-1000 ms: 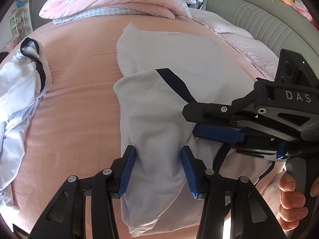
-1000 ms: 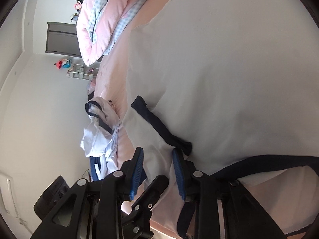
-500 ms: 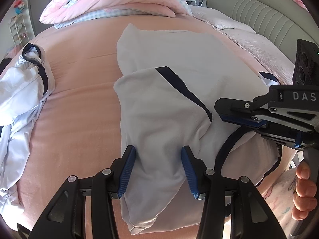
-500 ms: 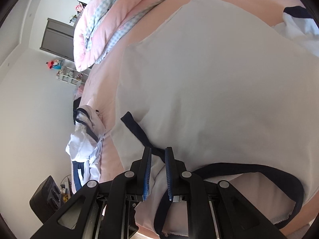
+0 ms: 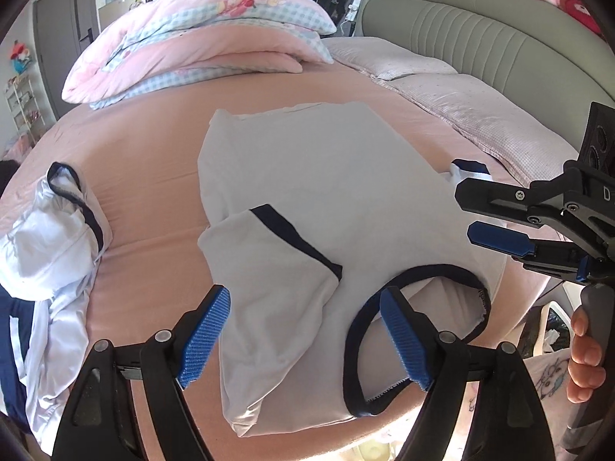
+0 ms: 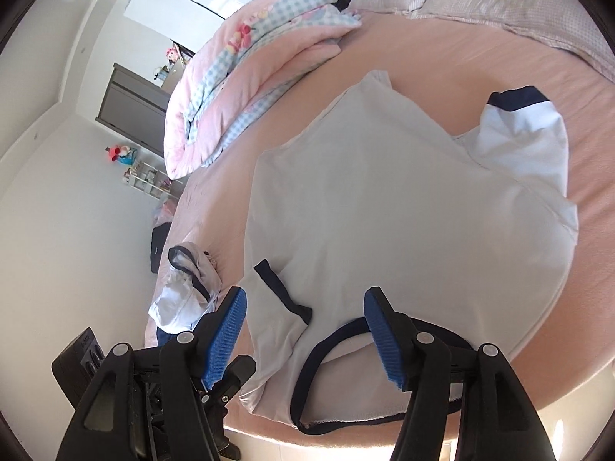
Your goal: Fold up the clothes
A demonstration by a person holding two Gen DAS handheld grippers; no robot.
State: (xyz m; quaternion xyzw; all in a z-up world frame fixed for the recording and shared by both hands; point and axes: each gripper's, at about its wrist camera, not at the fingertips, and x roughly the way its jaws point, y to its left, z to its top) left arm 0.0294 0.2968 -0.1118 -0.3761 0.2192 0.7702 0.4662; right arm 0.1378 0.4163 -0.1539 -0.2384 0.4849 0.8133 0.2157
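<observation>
1. Item under handling: a white shirt (image 5: pixel 330 192) with navy trim lies flat on the pink bed (image 5: pixel 153 176), filling the centre of both views, neckline (image 5: pixel 403 307) toward the lower edge.

2. Left sleeve (image 5: pixel 269 269): folded inward over the body of the shirt, its navy cuff running diagonally at centre frame. It rests there unheld.

3. Right sleeve (image 6: pixel 526 134): not yet folded; it extends outward at the upper right of the right wrist view, cuff on the bed.

4. Left gripper (image 5: pixel 303 338): fingers spread wide, holding nothing, above the near edge of the shirt at the bottom of its view. Half a second ago the pads stood narrower, on either side of the folded sleeve.

5. Right gripper (image 6: pixel 307 338): fingers wide apart and empty. Half a second ago they were pinched on cloth at the cuff; that hold has been let go and the tool has drawn back toward the right edge of the left wrist view (image 5: pixel 499 238).

6. Assessment: the first sleeve fold appears complete and released. The remaining sleeve and the lengthwise folds look outstanding.

7. Other: a second crumpled white garment (image 5: pixel 50 238) lies at the left, well apart, and a folded quilt (image 5: pixel 200 42) sits at the upper left.
</observation>
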